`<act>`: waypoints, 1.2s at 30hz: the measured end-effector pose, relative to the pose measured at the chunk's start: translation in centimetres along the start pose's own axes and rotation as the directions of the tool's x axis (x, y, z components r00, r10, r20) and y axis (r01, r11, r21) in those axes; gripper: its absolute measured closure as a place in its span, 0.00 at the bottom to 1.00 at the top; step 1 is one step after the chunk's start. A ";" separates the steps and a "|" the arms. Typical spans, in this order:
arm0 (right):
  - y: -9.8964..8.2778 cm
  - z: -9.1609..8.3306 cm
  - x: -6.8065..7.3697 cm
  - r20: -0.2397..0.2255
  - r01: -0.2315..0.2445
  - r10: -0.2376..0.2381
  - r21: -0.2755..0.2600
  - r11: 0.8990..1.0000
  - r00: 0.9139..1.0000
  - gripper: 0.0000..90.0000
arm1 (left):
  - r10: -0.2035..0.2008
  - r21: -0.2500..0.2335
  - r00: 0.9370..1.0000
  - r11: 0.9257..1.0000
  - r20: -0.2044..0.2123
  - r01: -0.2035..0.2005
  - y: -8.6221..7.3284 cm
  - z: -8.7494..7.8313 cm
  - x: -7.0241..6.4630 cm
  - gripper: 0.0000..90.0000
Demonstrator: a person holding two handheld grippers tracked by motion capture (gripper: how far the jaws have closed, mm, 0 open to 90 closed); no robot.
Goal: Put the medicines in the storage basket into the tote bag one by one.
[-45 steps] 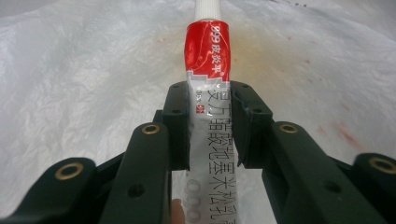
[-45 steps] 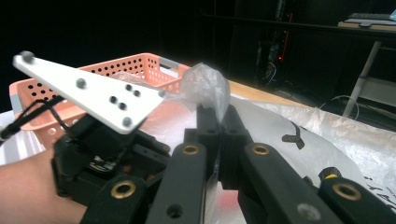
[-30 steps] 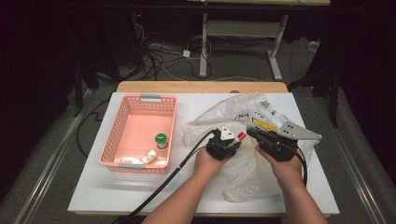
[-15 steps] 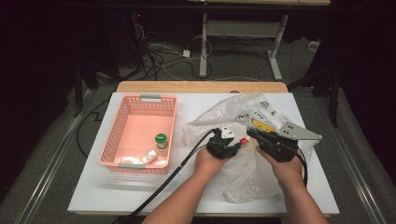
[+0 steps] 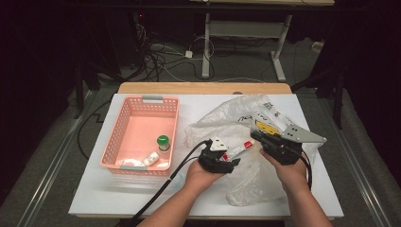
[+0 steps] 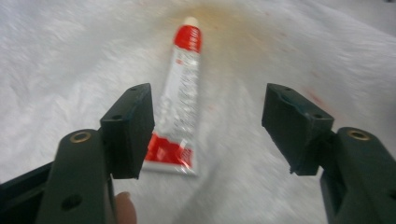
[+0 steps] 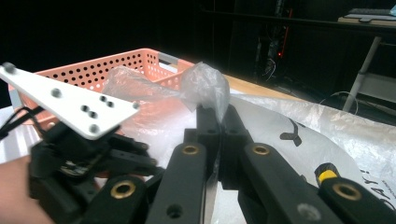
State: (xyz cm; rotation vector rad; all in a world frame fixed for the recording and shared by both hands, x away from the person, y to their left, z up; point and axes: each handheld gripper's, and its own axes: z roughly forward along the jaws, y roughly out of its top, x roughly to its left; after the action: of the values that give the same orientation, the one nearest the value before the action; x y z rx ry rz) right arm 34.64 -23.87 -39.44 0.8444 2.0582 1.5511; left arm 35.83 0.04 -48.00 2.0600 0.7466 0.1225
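Left gripper (image 6: 208, 126): jaws apart, just been opening, grasping nothing; the red-and-white tube (image 6: 180, 100) lies loose on the plastic bag (image 5: 246, 179) between and ahead of them, nearer one jaw, cap end pointing away. Right gripper (image 7: 218, 116): clenched on a bunched fold of the bag, pink basket (image 7: 116, 70) beyond it.

Overhead view; two close jaw-level views
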 end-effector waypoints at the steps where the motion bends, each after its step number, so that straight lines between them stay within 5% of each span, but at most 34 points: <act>1: 0.0 0.0 0.0 0.001 -0.002 0.002 0.000 1.000 1.000 1.00 | 0.002 -0.003 1.000 1.000 0.004 -0.002 -0.1 -0.4 -0.1 0.32; 13: 0.0 -0.2 0.1 0.002 0.003 -0.003 -0.001 1.000 1.000 1.00 | 0.001 -0.063 0.999 0.998 0.044 0.002 -0.8 -5.0 -2.0 0.16; 22: 0.0 -0.2 0.2 0.004 -0.005 0.005 0.001 1.000 1.000 1.00 | -0.007 -0.074 1.000 0.997 0.016 0.008 -1.3 -8.0 -2.4 0.00; 36: 0.0 -0.3 0.1 0.006 0.000 0.000 0.004 1.000 1.000 1.00 | -0.028 -0.059 0.997 0.998 -0.070 0.024 -2.7 -12.4 -0.7 0.00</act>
State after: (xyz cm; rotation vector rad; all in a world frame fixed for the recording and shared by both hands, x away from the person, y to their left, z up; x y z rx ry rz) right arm 34.36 -23.98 -39.41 0.8492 2.0578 1.5434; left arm 29.58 9.88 -42.83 1.9990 0.8036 0.2010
